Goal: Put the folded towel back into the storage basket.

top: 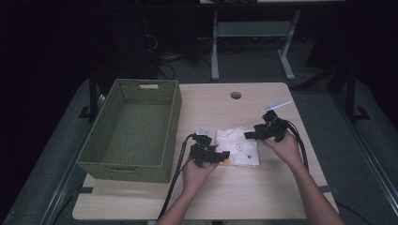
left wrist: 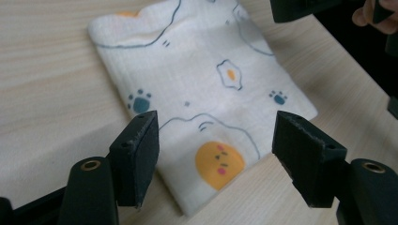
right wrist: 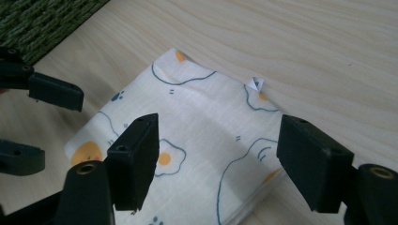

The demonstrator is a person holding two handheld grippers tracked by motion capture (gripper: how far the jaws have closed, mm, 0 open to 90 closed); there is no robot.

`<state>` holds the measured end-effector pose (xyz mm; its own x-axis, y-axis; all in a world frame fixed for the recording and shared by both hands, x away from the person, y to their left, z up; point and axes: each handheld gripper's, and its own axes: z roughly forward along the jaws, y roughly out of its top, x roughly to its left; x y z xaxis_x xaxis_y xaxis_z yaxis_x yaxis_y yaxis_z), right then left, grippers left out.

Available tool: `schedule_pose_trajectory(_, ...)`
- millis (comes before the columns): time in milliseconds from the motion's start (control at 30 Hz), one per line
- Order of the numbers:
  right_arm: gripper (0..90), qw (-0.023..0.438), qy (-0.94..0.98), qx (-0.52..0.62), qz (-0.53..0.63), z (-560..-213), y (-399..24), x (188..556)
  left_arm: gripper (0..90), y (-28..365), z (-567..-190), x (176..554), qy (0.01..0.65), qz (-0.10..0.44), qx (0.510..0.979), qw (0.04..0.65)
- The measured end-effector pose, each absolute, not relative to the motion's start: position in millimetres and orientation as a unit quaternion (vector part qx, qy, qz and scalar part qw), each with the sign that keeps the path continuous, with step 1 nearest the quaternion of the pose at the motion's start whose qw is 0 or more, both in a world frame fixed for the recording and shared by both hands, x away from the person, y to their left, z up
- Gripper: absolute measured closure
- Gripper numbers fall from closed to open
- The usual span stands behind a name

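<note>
Looking down from the high view, a folded white cloth (top: 238,146) printed with fried eggs and paw marks lies flat on the wooden table (top: 263,192), just right of centre, with a woven green basket (top: 101,154) standing empty at about nine o'clock from it. The left gripper (top: 224,155) sits at the cloth's seven o'clock corner and the right gripper (top: 249,134) at its two o'clock edge, each held in one of the person's hands. In the left gripper view, the two black jaws stand wide apart, straddling the near corner of the cloth where an orange face is printed, not yet closed on any fabric; the right gripper (left wrist: 300,8) shows at one o'clock beyond the far edge. In the right gripper view, the jaws are likewise spread, hovering over the cloth's near edge, with the left gripper (right wrist: 44,126) open at nine o'clock and a strip of basket weave at eleven o'clock. Judging by this, the cloth looks already folded into a neat square, but neither gripper has hold of it, so grasping, lifting and probably carrying it to the basket all remain.
</note>
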<state>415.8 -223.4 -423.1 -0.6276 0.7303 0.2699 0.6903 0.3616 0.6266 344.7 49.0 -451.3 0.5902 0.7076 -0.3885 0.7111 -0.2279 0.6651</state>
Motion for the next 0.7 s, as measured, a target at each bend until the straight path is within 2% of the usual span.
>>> schedule_pose_trajectory(700,37.2,0.052,0.834,0.450,0.316,-448,-214,433,44.5,50,-461,348,0.466,-0.007,0.792,0.395)
